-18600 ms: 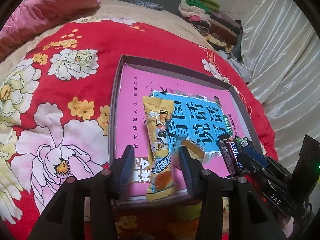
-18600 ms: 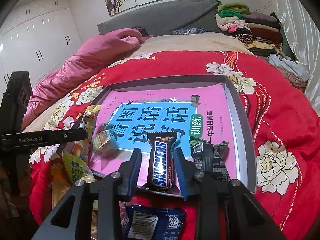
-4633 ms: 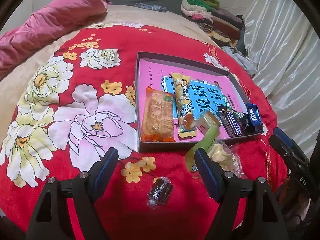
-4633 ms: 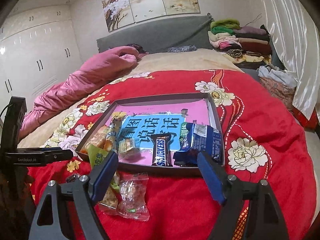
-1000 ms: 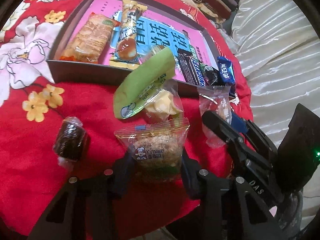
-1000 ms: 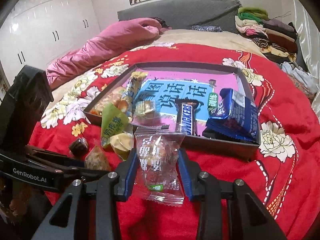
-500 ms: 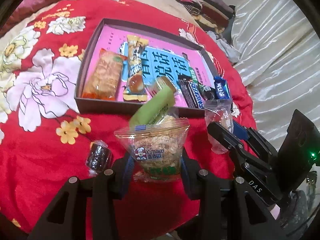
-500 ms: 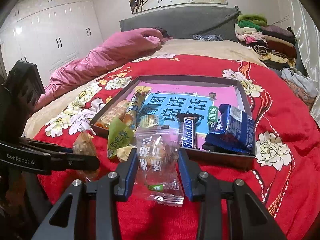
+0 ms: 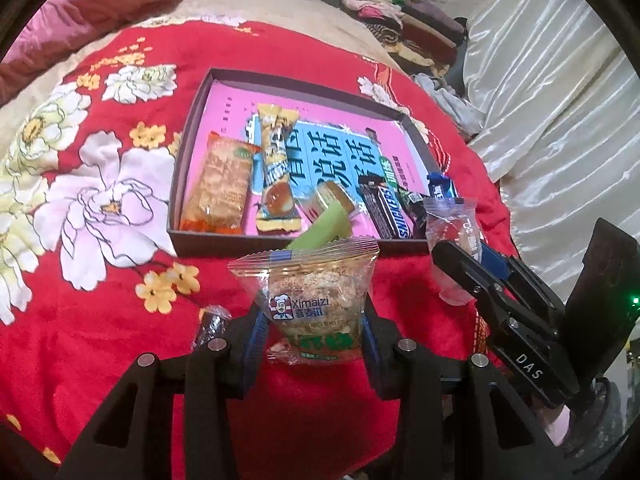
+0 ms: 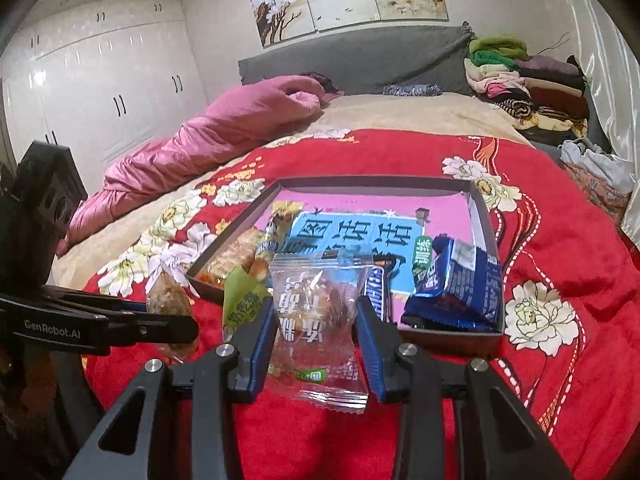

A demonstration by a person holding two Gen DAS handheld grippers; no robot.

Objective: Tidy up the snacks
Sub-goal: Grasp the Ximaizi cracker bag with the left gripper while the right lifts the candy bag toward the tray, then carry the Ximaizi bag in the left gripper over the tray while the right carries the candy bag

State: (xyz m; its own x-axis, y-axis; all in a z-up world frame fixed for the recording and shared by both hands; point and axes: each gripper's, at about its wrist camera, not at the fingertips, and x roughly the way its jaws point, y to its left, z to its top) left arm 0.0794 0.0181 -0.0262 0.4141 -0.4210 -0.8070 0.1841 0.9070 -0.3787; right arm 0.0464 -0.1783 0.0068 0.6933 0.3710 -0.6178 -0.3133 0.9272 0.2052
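My left gripper (image 9: pixel 312 334) is shut on a clear Ximaizi snack bag (image 9: pixel 310 300) and holds it above the red bedspread, just before the tray. My right gripper (image 10: pixel 316 334) is shut on a clear bag of dried snacks (image 10: pixel 318 304), also raised before the tray. The dark shallow tray (image 9: pixel 188 152) lies on the bed with a pink and blue book as its floor. It holds an orange pack (image 9: pixel 220 184), a yellow cake bar (image 9: pixel 276 172), a Snickers bar (image 9: pixel 386 206) and a blue packet (image 10: pixel 460 284). A green packet (image 9: pixel 320 232) and a small dark wrapped sweet (image 9: pixel 212 326) lie outside the tray.
The red flowered bedspread (image 9: pixel 100 200) covers the bed. A pink quilt (image 10: pixel 224 128) lies at the far left. Folded clothes (image 10: pixel 524 84) are stacked at the far right by the grey headboard. A white satin curtain (image 9: pixel 560 100) hangs at the right.
Both grippers have lifted their bags higher and tilted up toward the tray over the last second. Earlier both grippers were open and empty before the tray.
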